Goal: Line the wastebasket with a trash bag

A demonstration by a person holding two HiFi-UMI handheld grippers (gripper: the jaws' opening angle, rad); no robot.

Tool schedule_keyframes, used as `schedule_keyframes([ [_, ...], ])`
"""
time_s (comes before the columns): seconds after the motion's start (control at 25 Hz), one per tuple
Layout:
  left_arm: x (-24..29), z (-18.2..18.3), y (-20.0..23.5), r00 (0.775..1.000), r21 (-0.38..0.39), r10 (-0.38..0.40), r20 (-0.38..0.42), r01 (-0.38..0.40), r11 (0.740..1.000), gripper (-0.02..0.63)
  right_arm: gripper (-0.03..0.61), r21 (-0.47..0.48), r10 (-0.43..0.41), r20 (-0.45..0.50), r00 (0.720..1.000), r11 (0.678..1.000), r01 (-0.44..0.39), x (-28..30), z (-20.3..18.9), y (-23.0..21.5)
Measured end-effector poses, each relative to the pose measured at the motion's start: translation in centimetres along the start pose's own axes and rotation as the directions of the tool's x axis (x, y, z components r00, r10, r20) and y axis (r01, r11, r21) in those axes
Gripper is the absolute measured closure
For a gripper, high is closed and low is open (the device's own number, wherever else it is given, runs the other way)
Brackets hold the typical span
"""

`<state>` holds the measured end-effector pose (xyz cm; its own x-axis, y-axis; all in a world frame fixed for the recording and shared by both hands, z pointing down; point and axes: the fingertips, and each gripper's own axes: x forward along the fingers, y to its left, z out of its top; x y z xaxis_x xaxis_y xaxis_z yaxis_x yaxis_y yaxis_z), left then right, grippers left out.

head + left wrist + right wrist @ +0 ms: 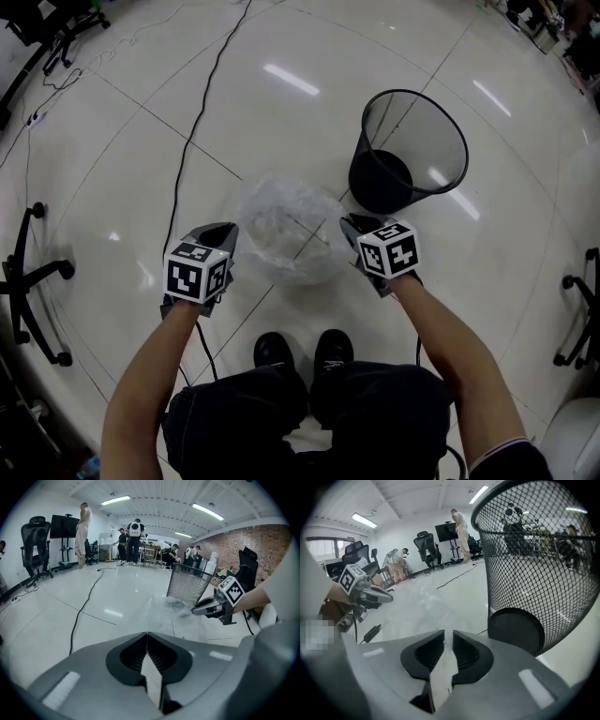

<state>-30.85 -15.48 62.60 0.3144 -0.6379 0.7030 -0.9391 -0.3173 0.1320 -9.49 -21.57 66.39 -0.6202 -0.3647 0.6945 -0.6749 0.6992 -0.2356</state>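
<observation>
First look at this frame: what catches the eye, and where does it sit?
A crumpled clear trash bag spreads between the two grippers, at the middle of the head view above the glossy white floor. The left gripper is shut on the bag's edge, and the right gripper is at the other side with its jaws a slit apart. Just beyond the right gripper stands a black mesh wastebasket, upright and still unlined.

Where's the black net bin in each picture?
Head view: wastebasket upper right, beyond the right gripper.
Left gripper view: wastebasket right of middle, behind the trash bag.
Right gripper view: wastebasket fills the right side.
Shared landmark: the trash bag beside it.
</observation>
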Motion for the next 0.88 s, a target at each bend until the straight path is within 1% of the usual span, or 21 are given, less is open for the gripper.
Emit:
schedule_keyframes([
  [0.04,0.0,0.1,0.0,1.0,0.001,-0.001,0.002,0.001,1.0,0.601,0.55,-0.006,0.003,0.002,1.0,1.0,-0.003,0.0,0.1,0.1],
  [0.08,0.0,0.3,0.0,1.0,0.002,-0.002,0.005,0.002,1.0,0.601,0.571,-0.011,0.009,0.007,1.0,1.0,-0.009,-0.1,0.3,0.2],
  [0.28,-0.5,1.6,-0.3,0.999,0.038,-0.002,0.034,0.001,0.999,0.602,0.575,-0.027,0.042,0.053,0.998,0.999,-0.041,-1.5,2.1,0.9],
  [0.44,-1.9,3.2,-0.7,0.997,0.071,-0.001,0.074,-0.004,0.997,0.602,0.575,-0.073,0.048,0.108,0.993,0.997,-0.04,-3.5,4.5,2.0],
  [0.68,-5.0,6.8,-1.2,0.988,0.091,0.0,0.156,-0.015,0.996,0.601,0.577,-0.122,0.056,0.196,0.979,0.992,-0.032,-7.3,8.8,3.6],
  [0.88,-8.1,10.1,-2.1,0.974,0.118,-0.006,0.228,-0.021,0.993,0.601,0.577,-0.165,0.055,0.251,0.966,0.986,-0.013,-10.7,11.7,5.2],
])
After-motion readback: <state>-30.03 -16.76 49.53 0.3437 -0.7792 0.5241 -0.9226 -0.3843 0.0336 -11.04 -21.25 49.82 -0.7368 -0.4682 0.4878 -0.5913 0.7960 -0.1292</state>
